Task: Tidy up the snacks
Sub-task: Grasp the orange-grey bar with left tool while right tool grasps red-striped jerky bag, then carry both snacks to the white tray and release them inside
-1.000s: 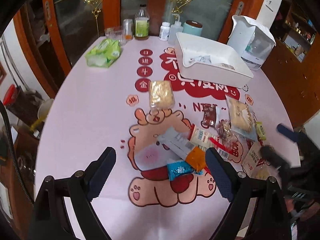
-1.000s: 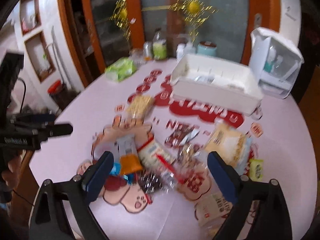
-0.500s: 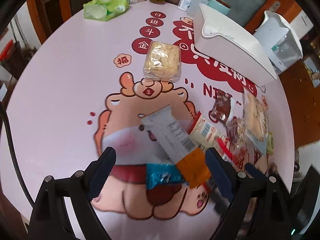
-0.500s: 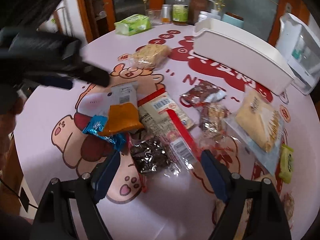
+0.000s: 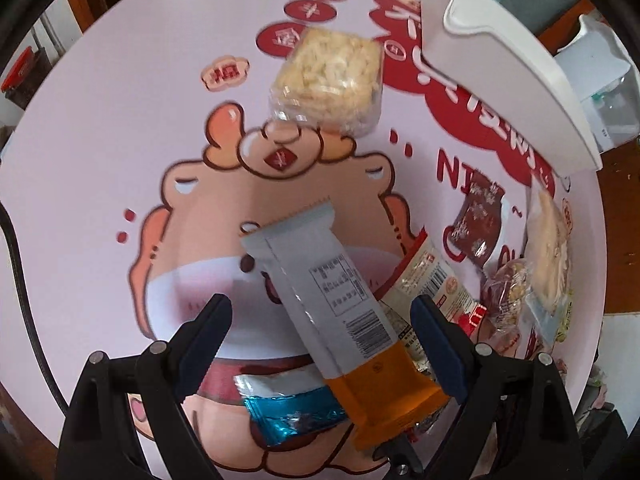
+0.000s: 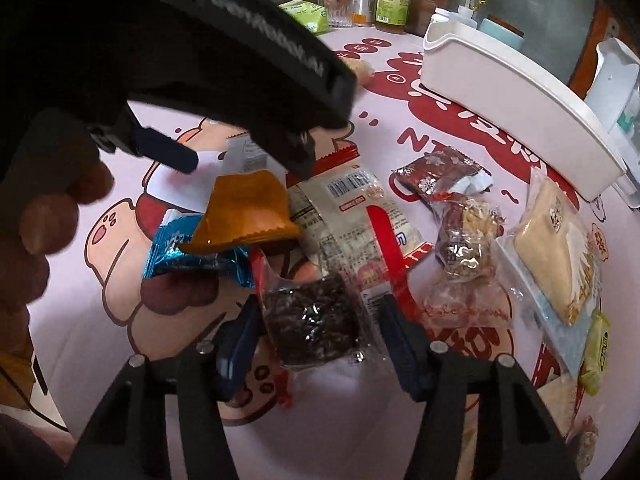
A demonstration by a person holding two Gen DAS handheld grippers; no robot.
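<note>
Loose snacks lie on a pink cartoon tablecloth [image 5: 100,140]. My left gripper [image 5: 320,332] points down, open wide, astride a grey-and-orange wrapper [image 5: 332,300] without touching it. In the right wrist view the left gripper [image 6: 246,164] hangs over that same wrapper [image 6: 248,208]. My right gripper [image 6: 320,328] straddles a dark chocolate snack in clear wrap [image 6: 312,320]; its jaws are closing, with the pads right at the wrap's edges. A white bin [image 5: 500,52] [image 6: 500,80] stands at the back right.
A blue foil snack [image 5: 292,412] lies under the orange end. A rice-crisp cake [image 5: 328,80], a brown packet [image 6: 440,172], a red-striped packet [image 6: 360,216] and a yellow cake pack [image 6: 556,248] lie around. Bottles [image 6: 392,0] stand at the far edge. A hand [image 6: 52,216] holds the left gripper.
Both grippers have come down toward the snack pile. The right jaws have narrowed around the dark snack. The left gripper now fills the upper left of the right wrist view.
</note>
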